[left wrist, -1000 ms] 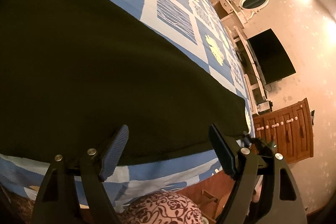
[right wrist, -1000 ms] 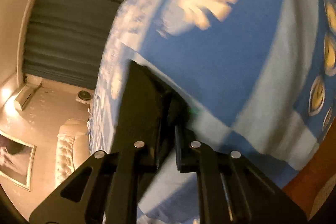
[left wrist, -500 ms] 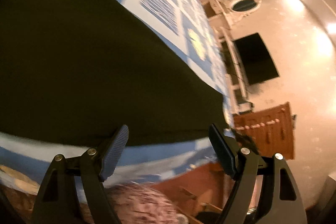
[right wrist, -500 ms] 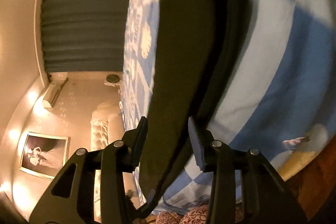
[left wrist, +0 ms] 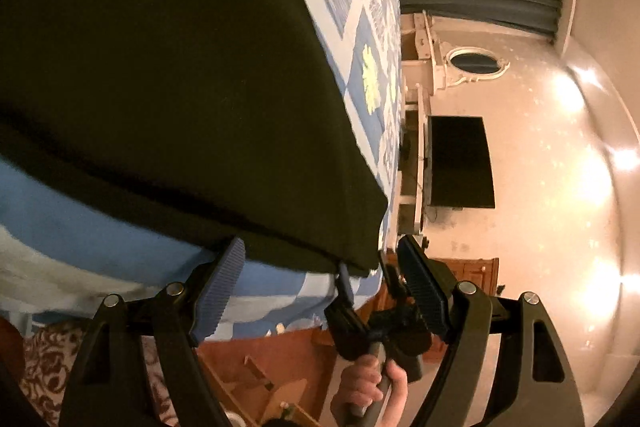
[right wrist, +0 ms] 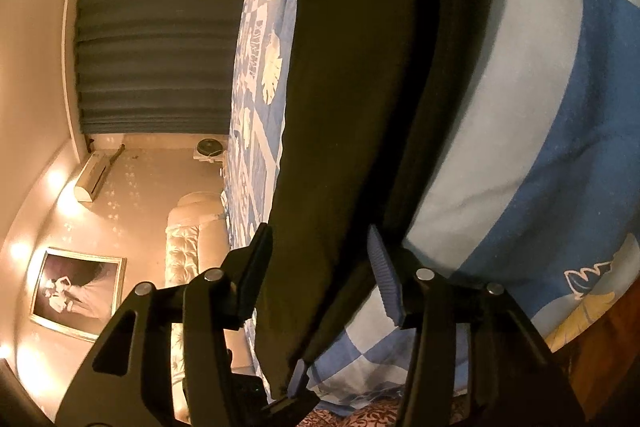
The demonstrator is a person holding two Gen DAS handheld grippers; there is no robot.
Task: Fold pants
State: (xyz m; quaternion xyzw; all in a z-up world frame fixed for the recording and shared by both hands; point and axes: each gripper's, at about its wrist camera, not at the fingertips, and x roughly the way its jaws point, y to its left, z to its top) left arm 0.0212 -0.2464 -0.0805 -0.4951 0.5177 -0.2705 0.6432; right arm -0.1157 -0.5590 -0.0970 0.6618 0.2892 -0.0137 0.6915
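Note:
The black pants (left wrist: 160, 87) lie folded on a blue and white patterned bedspread (left wrist: 100, 231). My left gripper (left wrist: 320, 267) is open, its fingers either side of the near edge of the pants. The right gripper (left wrist: 364, 267) shows in the left wrist view at the pants' near corner. In the right wrist view the pants (right wrist: 352, 107) run away in two layers, and my right gripper (right wrist: 320, 247) is open with its jaws either side of their near end.
The bedspread (right wrist: 540, 107) hangs over the bed's edge. A dark television (left wrist: 460, 163) and wooden cabinet (left wrist: 476, 271) stand by the wall. A tufted headboard (right wrist: 192, 227), dark curtains (right wrist: 156, 27) and framed picture (right wrist: 76, 287) show beyond the bed.
My right gripper has opened and now straddles the pants' end. My left gripper has rolled and dropped toward the pants' near edge, staying open.

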